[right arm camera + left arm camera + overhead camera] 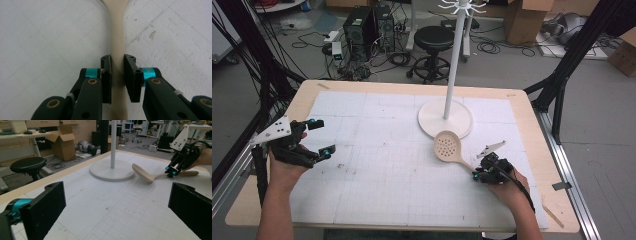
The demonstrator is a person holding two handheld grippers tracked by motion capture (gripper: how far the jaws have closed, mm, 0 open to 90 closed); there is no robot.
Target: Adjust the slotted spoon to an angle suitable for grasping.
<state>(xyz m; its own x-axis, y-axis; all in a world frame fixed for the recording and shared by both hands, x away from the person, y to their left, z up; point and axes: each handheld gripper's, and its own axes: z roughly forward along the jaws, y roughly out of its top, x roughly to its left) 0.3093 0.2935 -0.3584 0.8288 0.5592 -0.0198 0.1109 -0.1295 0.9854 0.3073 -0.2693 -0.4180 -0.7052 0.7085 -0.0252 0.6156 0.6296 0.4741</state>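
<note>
Slotted spoon (447, 146) lies on the mat beside the stand base (432, 125), long axis diagonal, bowl toward the stand, handle toward the person's right. Right gripper (475, 175) low, jaws pinching the handle. Left gripper (322, 137) raised at the left, jaws spread, empty.

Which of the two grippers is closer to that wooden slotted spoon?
Right. The right gripper is shut on the spoon handle; the left gripper stands open, far across the table.
</note>
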